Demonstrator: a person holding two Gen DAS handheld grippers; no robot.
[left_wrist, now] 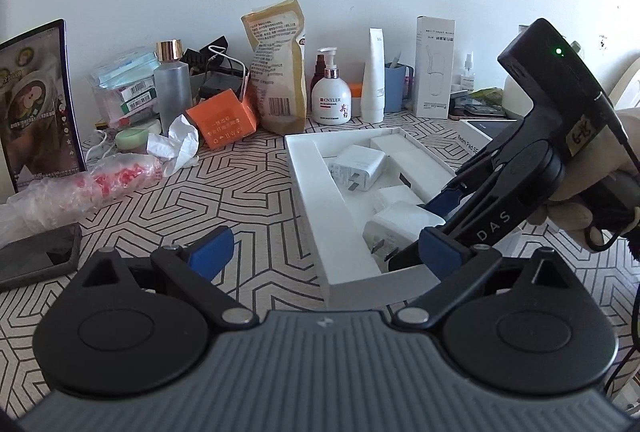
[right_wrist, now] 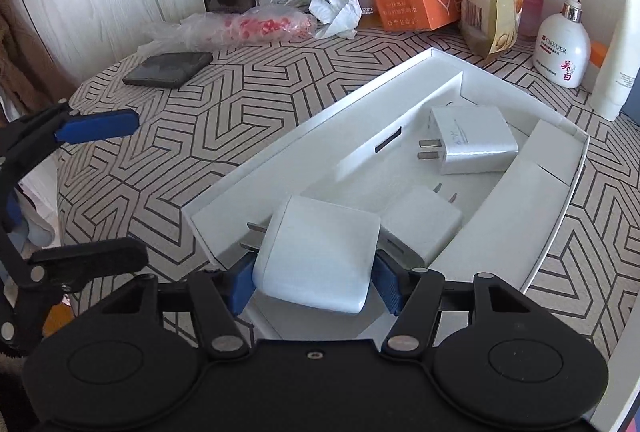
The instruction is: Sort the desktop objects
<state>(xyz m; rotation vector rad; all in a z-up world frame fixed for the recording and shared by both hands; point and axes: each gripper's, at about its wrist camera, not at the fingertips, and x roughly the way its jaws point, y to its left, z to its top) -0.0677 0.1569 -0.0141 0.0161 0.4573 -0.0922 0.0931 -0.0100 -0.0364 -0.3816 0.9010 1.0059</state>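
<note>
A white open box [left_wrist: 316,200] [right_wrist: 240,176] lies on the patterned table and holds three white plug chargers. My right gripper [right_wrist: 314,278] is shut on the nearest charger [right_wrist: 320,252] [left_wrist: 400,222] at the box's near end, its blue pads pressing both sides. A second charger [right_wrist: 420,224] lies beside it and a third [right_wrist: 472,144] [left_wrist: 358,168] lies farther in. My left gripper [left_wrist: 324,252] is open and empty, hovering over the near edge of the box; it also shows at the left of the right wrist view [right_wrist: 92,188].
Along the back stand an orange carton [left_wrist: 222,124], a crumpled tissue [left_wrist: 176,144], a snack bag [left_wrist: 276,68], a lotion pump bottle [left_wrist: 331,100], a white tube [left_wrist: 374,76] and a tall white box [left_wrist: 434,68]. A tablet [left_wrist: 36,104], a plastic bag [left_wrist: 88,184] and a black phone [left_wrist: 36,256] lie left.
</note>
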